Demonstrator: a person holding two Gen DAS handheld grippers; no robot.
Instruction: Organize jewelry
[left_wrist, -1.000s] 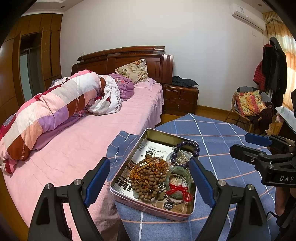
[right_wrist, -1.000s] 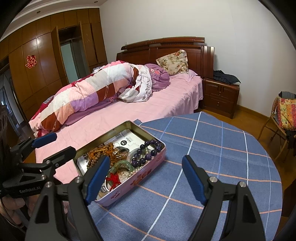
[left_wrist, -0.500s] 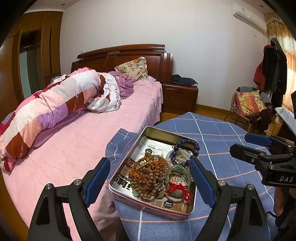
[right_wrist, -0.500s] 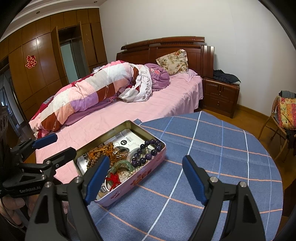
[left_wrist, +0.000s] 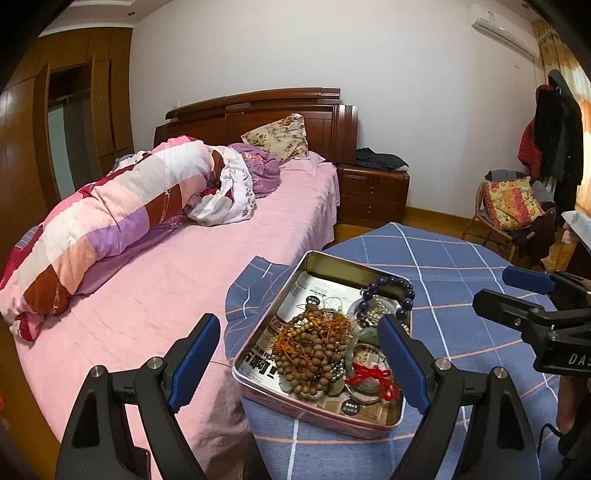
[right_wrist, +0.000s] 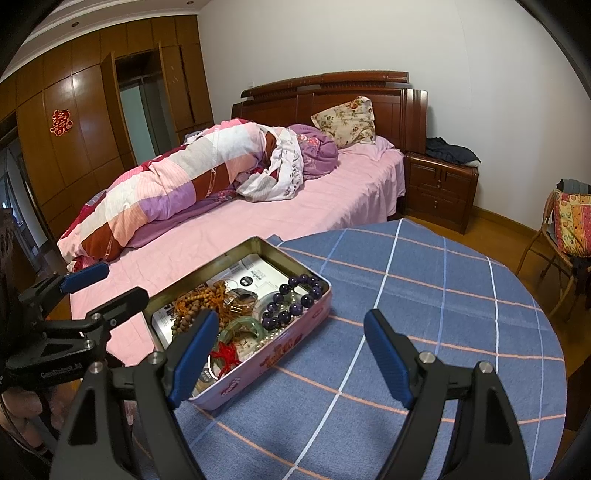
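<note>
all the jewelry lies heaped in the tin (left_wrist: 384, 271) on the tabletop (right_wrist: 443, 295); sorted or waiting, i cannot tell. left tool (left_wrist: 299, 354) and right tool (right_wrist: 291, 354) both stand apart, holding nothing.

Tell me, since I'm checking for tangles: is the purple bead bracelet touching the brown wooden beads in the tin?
Apart. The right wrist view shows the purple bead bracelet and the brown wooden beads separated by other jewelry inside the tin.

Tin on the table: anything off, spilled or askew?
The tin sits at the table's edge beside the bed, and the jewelry lies heaped: the wooden bead strand, purple bead bracelet and green bangle overlap in one pile. Nothing has spilled outside it. Both tongs are open and empty.
</note>
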